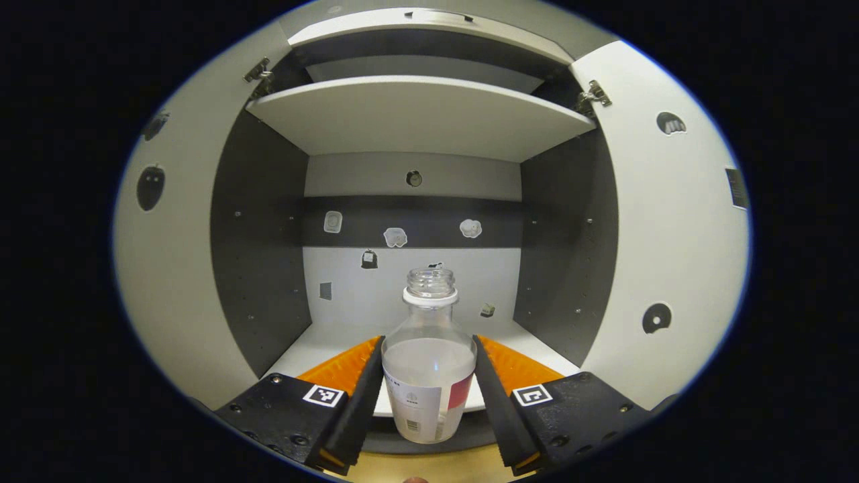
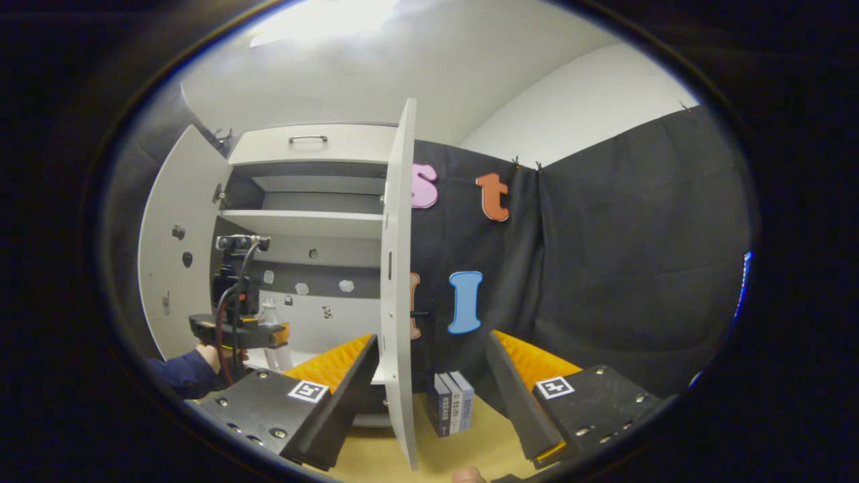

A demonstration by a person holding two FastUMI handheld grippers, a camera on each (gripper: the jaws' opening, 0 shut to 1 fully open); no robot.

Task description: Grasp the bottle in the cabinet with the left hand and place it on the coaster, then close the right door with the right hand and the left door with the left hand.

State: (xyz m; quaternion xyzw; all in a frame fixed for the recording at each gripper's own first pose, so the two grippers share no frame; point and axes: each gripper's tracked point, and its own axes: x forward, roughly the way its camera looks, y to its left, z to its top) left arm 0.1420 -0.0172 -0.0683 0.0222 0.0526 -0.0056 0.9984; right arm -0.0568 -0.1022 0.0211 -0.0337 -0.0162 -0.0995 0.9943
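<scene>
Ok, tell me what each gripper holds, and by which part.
The left gripper has its jaws against both sides of the bottle, at the lower body beside the label. The right gripper holds nothing.

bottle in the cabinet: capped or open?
Open. In the left gripper view the bottle stands upright between the left gripper fingers with bare neck threads and no cap on top.

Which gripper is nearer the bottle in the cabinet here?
Left. The left gripper has the bottle between its fingers on the lower shelf. The right gripper hangs outside the cabinet, straddling the edge of the open right door.
</scene>
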